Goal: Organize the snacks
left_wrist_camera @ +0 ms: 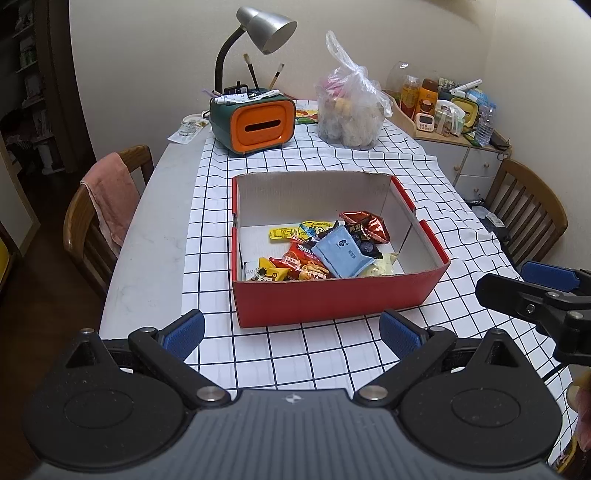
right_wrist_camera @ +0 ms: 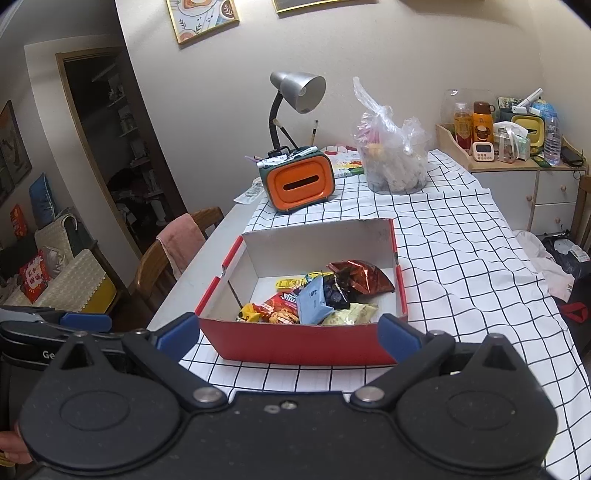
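A red cardboard box [left_wrist_camera: 332, 299] [right_wrist_camera: 295, 343] with a white inside sits on the checked tablecloth. Several snack packets lie in its near half, among them a light blue packet [left_wrist_camera: 341, 254] [right_wrist_camera: 312, 301], a shiny red-brown bag [left_wrist_camera: 367, 225] [right_wrist_camera: 360, 275] and a yellow packet [left_wrist_camera: 286, 232]. My left gripper [left_wrist_camera: 291, 334] hovers open just in front of the box, nothing between its blue pads. My right gripper [right_wrist_camera: 288, 338] is open too, its pads flanking the box's near wall. The right gripper's fingers [left_wrist_camera: 532, 291] show at the left wrist view's right edge.
Behind the box stand an orange and green tissue holder [left_wrist_camera: 258, 125] with pens and a silver desk lamp [left_wrist_camera: 266, 29], and a clear plastic bag [left_wrist_camera: 351, 110] of items. Wooden chairs [left_wrist_camera: 96, 218] [left_wrist_camera: 528, 210] flank the table. A cluttered cabinet [right_wrist_camera: 517, 173] stands at the right.
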`<state>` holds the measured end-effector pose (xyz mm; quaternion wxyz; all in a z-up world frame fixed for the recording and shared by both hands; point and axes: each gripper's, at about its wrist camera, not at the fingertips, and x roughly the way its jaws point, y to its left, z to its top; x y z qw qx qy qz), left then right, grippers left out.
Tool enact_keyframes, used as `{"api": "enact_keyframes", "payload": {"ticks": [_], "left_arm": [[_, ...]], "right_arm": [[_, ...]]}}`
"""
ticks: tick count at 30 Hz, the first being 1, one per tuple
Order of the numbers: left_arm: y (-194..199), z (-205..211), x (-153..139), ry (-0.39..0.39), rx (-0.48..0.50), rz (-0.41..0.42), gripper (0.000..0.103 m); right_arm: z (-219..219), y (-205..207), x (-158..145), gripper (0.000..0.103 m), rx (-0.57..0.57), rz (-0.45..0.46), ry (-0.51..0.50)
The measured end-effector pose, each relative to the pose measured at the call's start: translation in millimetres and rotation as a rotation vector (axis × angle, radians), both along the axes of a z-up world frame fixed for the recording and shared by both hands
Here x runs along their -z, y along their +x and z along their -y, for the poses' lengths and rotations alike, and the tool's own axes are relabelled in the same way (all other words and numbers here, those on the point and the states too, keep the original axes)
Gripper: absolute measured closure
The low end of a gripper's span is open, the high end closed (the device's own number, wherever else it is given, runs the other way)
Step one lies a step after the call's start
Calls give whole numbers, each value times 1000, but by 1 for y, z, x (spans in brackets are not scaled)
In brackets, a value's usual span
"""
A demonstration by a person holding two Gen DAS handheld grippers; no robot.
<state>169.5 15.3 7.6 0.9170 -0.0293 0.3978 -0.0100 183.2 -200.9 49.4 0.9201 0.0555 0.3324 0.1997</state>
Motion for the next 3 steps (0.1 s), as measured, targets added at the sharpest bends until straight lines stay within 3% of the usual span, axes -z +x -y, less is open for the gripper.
{"api": "enact_keyframes", "payload": {"ticks": [3], "left_arm": [[0, -1, 1, -8, 6, -6, 2]], "right_arm": [[1, -2, 1, 0, 6, -4, 0]]}}
